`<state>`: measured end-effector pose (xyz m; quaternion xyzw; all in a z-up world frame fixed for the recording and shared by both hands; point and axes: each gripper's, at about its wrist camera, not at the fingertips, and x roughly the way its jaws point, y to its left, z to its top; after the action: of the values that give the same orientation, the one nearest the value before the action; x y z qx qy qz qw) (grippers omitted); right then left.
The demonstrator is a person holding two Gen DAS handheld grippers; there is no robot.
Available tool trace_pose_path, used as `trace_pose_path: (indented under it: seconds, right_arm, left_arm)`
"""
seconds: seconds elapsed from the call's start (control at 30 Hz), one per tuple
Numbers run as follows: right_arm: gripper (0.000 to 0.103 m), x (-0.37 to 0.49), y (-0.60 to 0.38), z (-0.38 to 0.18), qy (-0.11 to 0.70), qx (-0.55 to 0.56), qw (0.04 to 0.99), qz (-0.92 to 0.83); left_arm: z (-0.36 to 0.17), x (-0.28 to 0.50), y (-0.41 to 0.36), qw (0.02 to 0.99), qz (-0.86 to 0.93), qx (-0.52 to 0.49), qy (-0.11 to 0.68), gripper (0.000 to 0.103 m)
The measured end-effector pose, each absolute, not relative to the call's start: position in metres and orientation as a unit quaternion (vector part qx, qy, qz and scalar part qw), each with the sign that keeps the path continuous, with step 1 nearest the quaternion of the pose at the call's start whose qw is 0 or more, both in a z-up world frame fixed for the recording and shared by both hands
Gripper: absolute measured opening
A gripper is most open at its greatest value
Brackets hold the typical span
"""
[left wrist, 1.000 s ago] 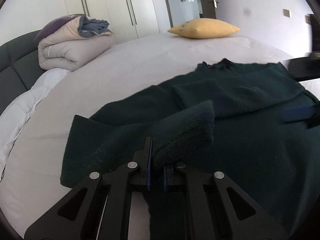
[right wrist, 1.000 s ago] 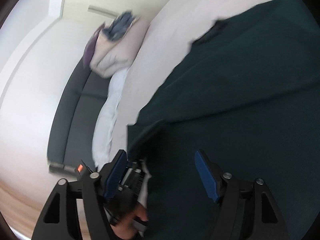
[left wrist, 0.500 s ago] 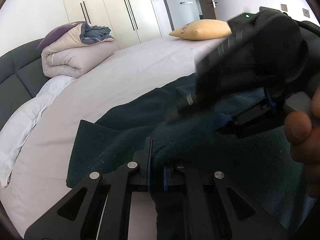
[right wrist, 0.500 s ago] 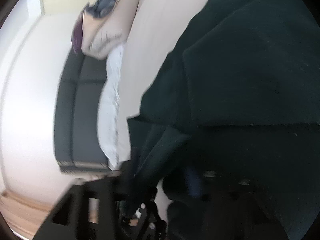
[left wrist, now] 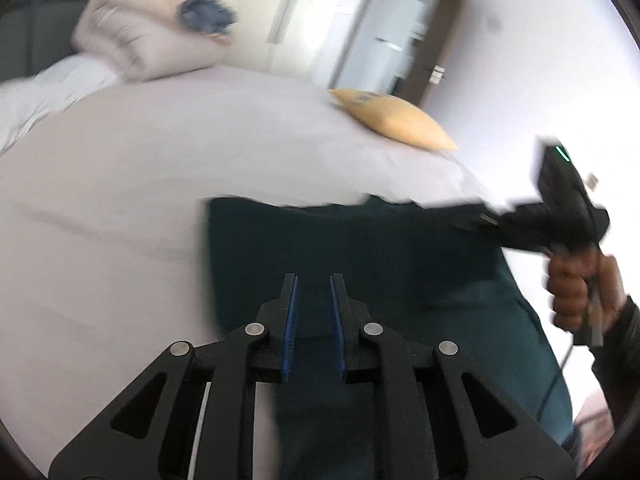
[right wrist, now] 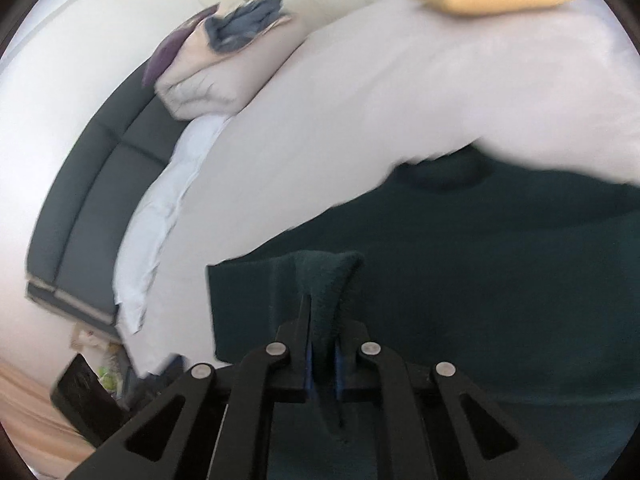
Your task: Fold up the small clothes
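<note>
A dark green knitted garment [left wrist: 352, 248] lies spread on the pale sheet, its left edge straight and its far edge roughly level, with a small notch-like collar dip along that far edge [right wrist: 440, 172]. Near the close left corner, a fold of the fabric [right wrist: 326, 280] stands raised off the flat layer, pinched upright into a narrow ridge.
</note>
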<state>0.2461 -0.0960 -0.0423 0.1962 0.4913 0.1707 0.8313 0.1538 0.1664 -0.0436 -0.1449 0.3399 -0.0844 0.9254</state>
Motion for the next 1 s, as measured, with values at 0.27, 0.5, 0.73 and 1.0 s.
trace_pose_path:
  seconds: [0.27, 0.5, 0.73, 1.0]
  right_arm:
    - [0.009, 0.261, -0.182, -0.074, 0.515, 0.204, 0.828, 0.084]
    - [0.008, 0.261, -0.207, -0.094, 0.525, 0.210, 0.822, 0.063]
    - [0.008, 0.259, -0.210, -0.096, 0.526, 0.201, 0.825, 0.052]
    - [0.008, 0.266, -0.216, -0.104, 0.530, 0.200, 0.823, 0.038]
  left_arm:
    - [-0.053, 0.204, 0.217, 0.911, -0.039, -0.189, 0.364, 0.015]
    - [-0.050, 0.240, 0.190, 0.917, -0.058, -0.141, 0.369, 0.015]
    - [-0.066, 0.256, 0.175, 0.908, -0.067, -0.130, 0.394, 0.015]
    - [-0.080, 0.251, 0.169, 0.905, -0.071, -0.125, 0.401, 0.015]
